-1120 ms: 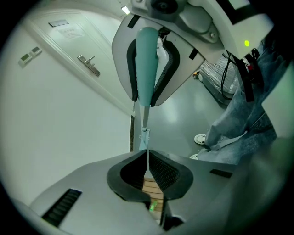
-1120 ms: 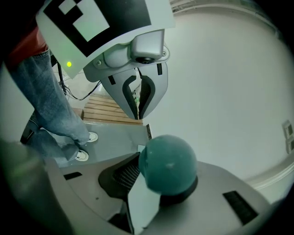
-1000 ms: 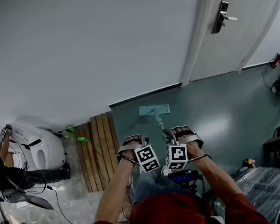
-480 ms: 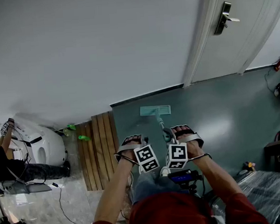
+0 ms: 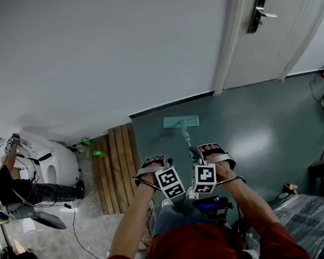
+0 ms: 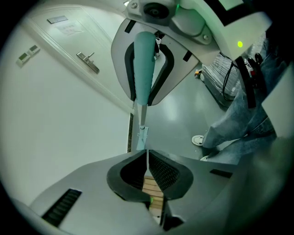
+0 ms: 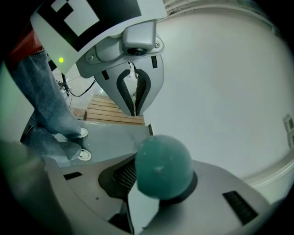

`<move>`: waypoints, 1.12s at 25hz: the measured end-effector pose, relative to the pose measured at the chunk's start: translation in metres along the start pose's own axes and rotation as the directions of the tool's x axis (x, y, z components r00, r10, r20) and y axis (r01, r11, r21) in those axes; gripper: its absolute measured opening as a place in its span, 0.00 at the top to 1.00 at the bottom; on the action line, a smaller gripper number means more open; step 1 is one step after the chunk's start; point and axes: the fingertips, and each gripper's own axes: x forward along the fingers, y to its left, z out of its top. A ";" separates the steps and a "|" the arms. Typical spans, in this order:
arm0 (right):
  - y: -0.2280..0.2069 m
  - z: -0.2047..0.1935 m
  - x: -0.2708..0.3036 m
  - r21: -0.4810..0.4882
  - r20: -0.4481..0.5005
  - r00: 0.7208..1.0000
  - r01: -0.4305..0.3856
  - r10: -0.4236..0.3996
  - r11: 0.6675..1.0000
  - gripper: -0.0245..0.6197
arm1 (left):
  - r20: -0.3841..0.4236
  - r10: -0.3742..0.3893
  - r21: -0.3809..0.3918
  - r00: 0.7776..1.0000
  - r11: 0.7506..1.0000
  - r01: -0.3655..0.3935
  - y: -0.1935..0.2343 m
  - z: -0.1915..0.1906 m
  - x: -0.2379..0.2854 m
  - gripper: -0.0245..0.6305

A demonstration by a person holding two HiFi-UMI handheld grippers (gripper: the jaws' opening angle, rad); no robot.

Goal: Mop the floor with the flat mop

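The flat mop's teal head (image 5: 181, 121) lies on the grey-green floor (image 5: 262, 129) close to the wall's skirting. Its pole (image 5: 186, 141) runs back toward me. My right gripper (image 5: 205, 160) is shut on the mop's teal handle (image 7: 163, 167), whose rounded end fills the space between the jaws in the right gripper view. The left gripper view shows that handle (image 6: 142, 69) held by the right gripper, with the mop head (image 6: 142, 136) beyond. My left gripper (image 5: 158, 168) hangs just left of the pole, its jaws (image 6: 147, 155) shut with nothing between them.
A wooden slatted mat (image 5: 112, 169) lies left of the mopped strip, with green items (image 5: 100, 154) at its far end. A white door (image 5: 277, 33) stands at the upper right. A person (image 5: 10, 188) crouches by a white appliance (image 5: 53, 168) at far left. Plastic-covered furniture (image 5: 314, 220) sits at lower right.
The mop head has slid a little farther toward the wall. Both grippers keep nearly the same place and grip. The person at far left has shifted.
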 end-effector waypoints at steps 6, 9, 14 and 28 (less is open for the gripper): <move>0.022 0.008 -0.001 -0.013 -0.022 1.000 -0.002 0.001 1.000 0.78 | -0.001 0.007 0.002 1.000 1.000 -0.007 -0.017 -0.020 -0.010 0.92; 0.036 0.015 -0.002 -0.019 -0.036 0.999 0.000 -0.001 1.000 0.78 | 0.009 0.014 -0.004 1.000 1.000 -0.014 -0.027 -0.034 -0.018 0.92; 0.059 0.040 -0.009 -0.023 -0.060 0.998 0.005 -0.006 1.000 0.78 | 0.021 0.010 -0.013 1.000 1.000 -0.010 -0.054 -0.064 -0.033 0.92; 0.150 0.085 -0.048 0.030 -0.128 0.992 0.023 -0.019 0.999 0.78 | 0.071 0.025 0.007 0.997 1.000 -0.026 -0.133 -0.123 -0.082 0.92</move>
